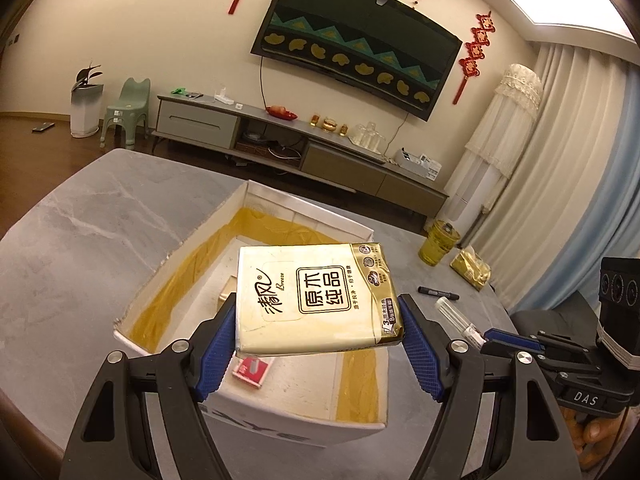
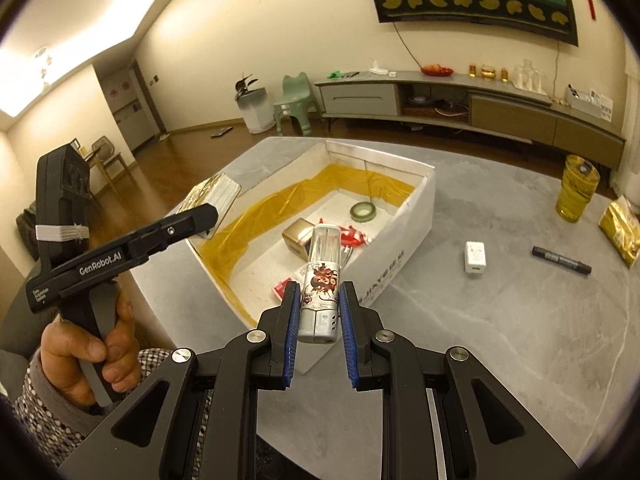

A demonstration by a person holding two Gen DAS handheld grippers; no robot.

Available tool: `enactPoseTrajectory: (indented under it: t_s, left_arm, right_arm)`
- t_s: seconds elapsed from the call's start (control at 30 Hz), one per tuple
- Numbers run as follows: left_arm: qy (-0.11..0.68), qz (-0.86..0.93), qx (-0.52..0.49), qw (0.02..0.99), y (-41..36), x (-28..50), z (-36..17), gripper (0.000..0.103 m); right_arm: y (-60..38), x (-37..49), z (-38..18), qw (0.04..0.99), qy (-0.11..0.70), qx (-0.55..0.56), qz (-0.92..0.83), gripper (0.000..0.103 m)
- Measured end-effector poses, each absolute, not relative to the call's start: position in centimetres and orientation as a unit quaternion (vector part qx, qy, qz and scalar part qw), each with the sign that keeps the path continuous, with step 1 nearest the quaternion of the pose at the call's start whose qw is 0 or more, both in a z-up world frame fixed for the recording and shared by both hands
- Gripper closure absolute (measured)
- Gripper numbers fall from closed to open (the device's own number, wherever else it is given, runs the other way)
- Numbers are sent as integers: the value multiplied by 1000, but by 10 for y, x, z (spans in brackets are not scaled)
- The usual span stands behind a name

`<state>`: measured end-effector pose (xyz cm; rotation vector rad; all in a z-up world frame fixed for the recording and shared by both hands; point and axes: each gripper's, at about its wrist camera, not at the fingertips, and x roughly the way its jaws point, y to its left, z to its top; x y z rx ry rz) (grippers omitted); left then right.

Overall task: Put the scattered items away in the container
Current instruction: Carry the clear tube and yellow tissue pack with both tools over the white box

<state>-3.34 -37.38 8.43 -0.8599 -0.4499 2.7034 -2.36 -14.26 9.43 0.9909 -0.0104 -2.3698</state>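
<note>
Above the near end of the white box (image 1: 280,408), the left gripper (image 1: 316,344) grasps a cream tissue pack (image 1: 312,300) between its blue pads, and the pack hangs over the open box. In the right wrist view, the right gripper (image 2: 319,332) is clenched on a clear cotton swab tube (image 2: 322,276), which points away over the near rim of the box (image 2: 416,216). Inside the box lie a roll of green tape (image 2: 363,211), a small gold cube box (image 2: 298,236), a red wrapper (image 2: 354,237) and a red card (image 2: 285,289). On the grey table (image 2: 500,320), to the right of the box, rest a white charger (image 2: 475,259) and a black marker (image 2: 561,260), apart from each other. Farther right stand a yellow glass (image 2: 578,188) and a gold packet (image 2: 622,232) near the table edge. A hand (image 2: 88,344) at the left holds the handle of the left gripper.
</note>
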Motion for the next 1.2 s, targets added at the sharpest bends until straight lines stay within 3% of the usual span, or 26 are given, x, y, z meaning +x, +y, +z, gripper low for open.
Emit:
enactPoseTrajectory:
  t_s: [0.47, 0.77, 1.2]
  left_arm:
    - [-127, 937, -294, 137, -387, -78, 105, 27]
    - [-53, 940, -305, 141, -371, -113, 118, 27]
    - [-11, 919, -362, 155, -352, -183, 100, 27]
  right_arm:
    - [-173, -48, 101, 291, 28, 369, -882, 82]
    - [-189, -72, 100, 295, 46, 369, -880, 82]
    - [-212, -103, 81, 306, 75, 385, -868, 82]
